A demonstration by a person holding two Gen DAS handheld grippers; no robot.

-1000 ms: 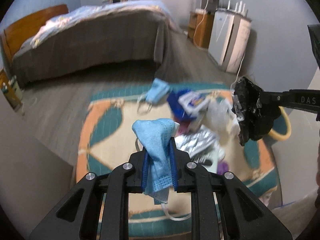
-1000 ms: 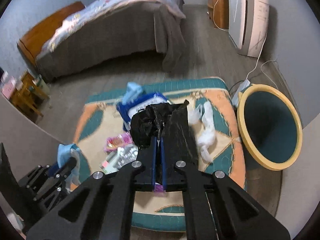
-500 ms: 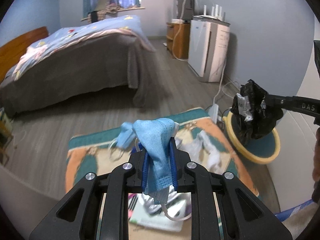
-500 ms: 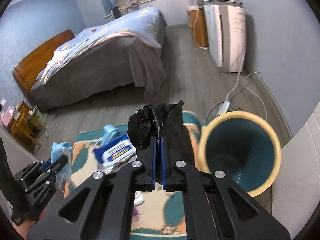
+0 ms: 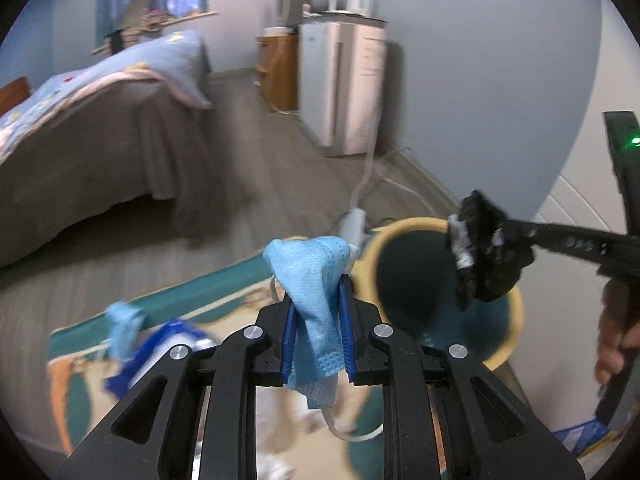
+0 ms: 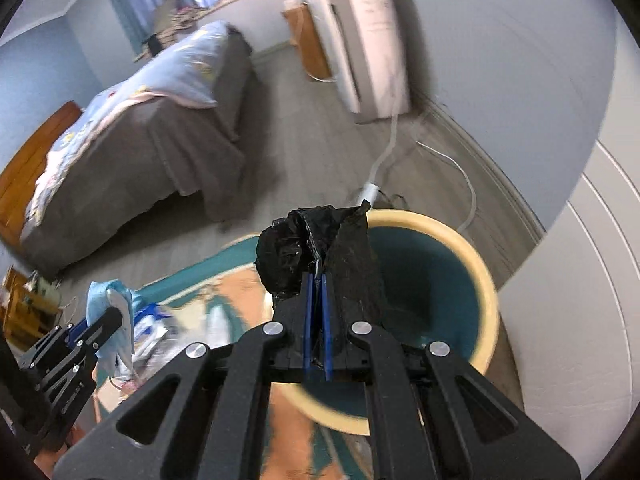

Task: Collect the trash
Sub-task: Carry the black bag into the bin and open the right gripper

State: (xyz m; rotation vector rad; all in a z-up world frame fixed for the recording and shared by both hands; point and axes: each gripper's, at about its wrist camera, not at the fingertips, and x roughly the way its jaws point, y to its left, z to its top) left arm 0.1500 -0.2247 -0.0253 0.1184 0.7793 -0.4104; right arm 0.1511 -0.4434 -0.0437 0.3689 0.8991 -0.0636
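Note:
My left gripper (image 5: 318, 292) is shut on a crumpled blue face mask (image 5: 310, 276), whose ear loop dangles below the fingers. My right gripper (image 6: 316, 280) is shut on a wad of black plastic bag (image 6: 320, 248). A teal bin with a cream rim (image 6: 436, 268) stands on the floor just past the rug's right edge. The black wad hangs over the bin's mouth (image 5: 412, 276) in the left wrist view, with the right gripper (image 5: 490, 248) reaching in from the right. The left gripper (image 6: 116, 312) with its mask (image 6: 104, 296) shows at lower left, over the rug.
More litter lies on the teal and orange rug (image 5: 224, 284): another blue mask (image 5: 122, 322) and a blue and white packet (image 5: 160, 344). A bed (image 6: 132, 132) fills the left. A white appliance (image 6: 368, 40) and its cable (image 6: 468, 200) stand by the wall behind the bin.
Both grippers swung right from over the rug's litter toward the bin. The bin now sits right under the black wad. Both grips are unchanged.

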